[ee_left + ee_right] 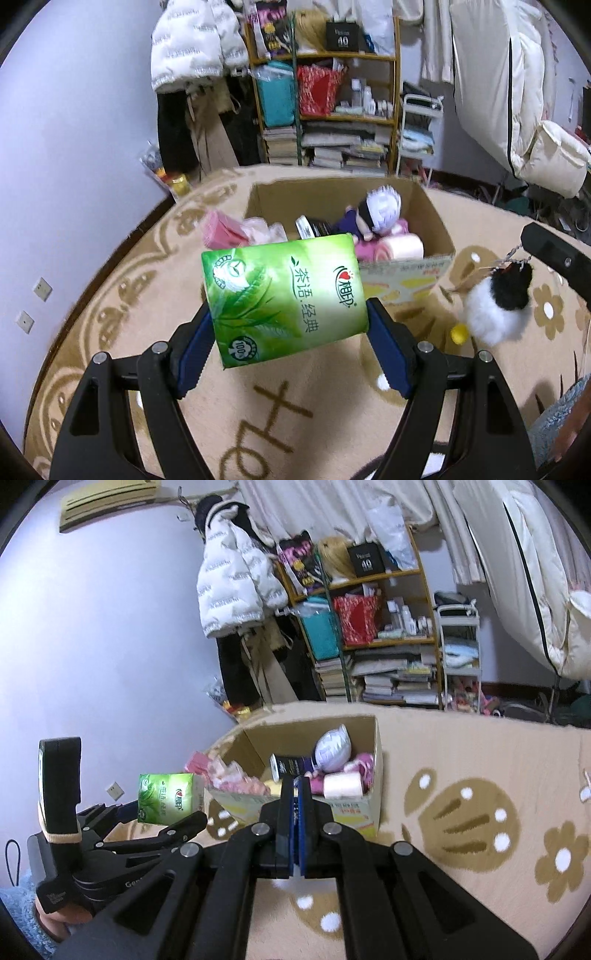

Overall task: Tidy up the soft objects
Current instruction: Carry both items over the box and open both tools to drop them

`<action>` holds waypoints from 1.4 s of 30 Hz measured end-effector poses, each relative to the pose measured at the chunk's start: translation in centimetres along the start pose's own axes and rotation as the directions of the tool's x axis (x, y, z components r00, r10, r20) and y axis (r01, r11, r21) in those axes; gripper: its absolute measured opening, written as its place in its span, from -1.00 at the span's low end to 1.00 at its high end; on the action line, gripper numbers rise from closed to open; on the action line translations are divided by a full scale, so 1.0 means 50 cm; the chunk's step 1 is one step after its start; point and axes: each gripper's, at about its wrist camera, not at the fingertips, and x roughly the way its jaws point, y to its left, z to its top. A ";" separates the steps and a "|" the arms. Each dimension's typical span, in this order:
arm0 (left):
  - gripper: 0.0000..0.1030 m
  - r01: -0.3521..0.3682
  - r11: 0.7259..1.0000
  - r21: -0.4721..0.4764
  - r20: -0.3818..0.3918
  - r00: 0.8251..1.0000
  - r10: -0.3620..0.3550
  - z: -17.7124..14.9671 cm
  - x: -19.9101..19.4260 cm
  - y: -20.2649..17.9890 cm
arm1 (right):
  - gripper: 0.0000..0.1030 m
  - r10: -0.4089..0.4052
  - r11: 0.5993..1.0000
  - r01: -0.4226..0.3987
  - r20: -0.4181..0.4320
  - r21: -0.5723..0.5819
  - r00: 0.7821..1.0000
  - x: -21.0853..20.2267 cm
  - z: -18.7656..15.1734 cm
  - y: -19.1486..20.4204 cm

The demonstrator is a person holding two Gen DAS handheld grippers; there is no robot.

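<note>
My left gripper (291, 314) is shut on a green tissue pack (284, 299) and holds it above the carpet, just short of an open cardboard box (436, 221). The box holds a white-haired doll (373, 216), a pale roll (400, 247), pink soft things (229, 230) and a dark packet. In the right wrist view the pack (166, 797) hangs left of the box (376, 760). My right gripper (295, 782) is shut, its jaws pressed together, and a black-and-white furry pompom (495, 306) hangs under it by a chain.
A beige patterned carpet (461, 812) covers the floor. A cluttered shelf (332, 96) with books and bags stands behind the box, with a white jacket (195, 40) hanging to its left. A small yellow thing (459, 334) lies on the carpet.
</note>
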 end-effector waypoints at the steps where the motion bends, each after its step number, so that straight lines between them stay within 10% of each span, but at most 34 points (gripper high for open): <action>1: 0.50 -0.001 1.000 -0.002 0.014 1.000 0.001 0.006 -0.007 0.003 | -0.95 0.004 1.000 -0.004 0.012 -0.002 1.000 -0.005 0.008 0.003; 24: 0.51 0.004 1.000 0.005 0.107 0.994 -0.005 0.114 0.035 0.001 | -0.95 0.038 0.996 -0.028 0.109 -0.085 0.993 0.070 0.162 0.007; 42: 0.52 -0.005 0.999 0.046 0.049 0.999 0.003 0.132 0.161 -0.025 | -0.95 0.052 0.997 -0.054 -0.051 -0.049 0.997 0.255 0.123 -0.065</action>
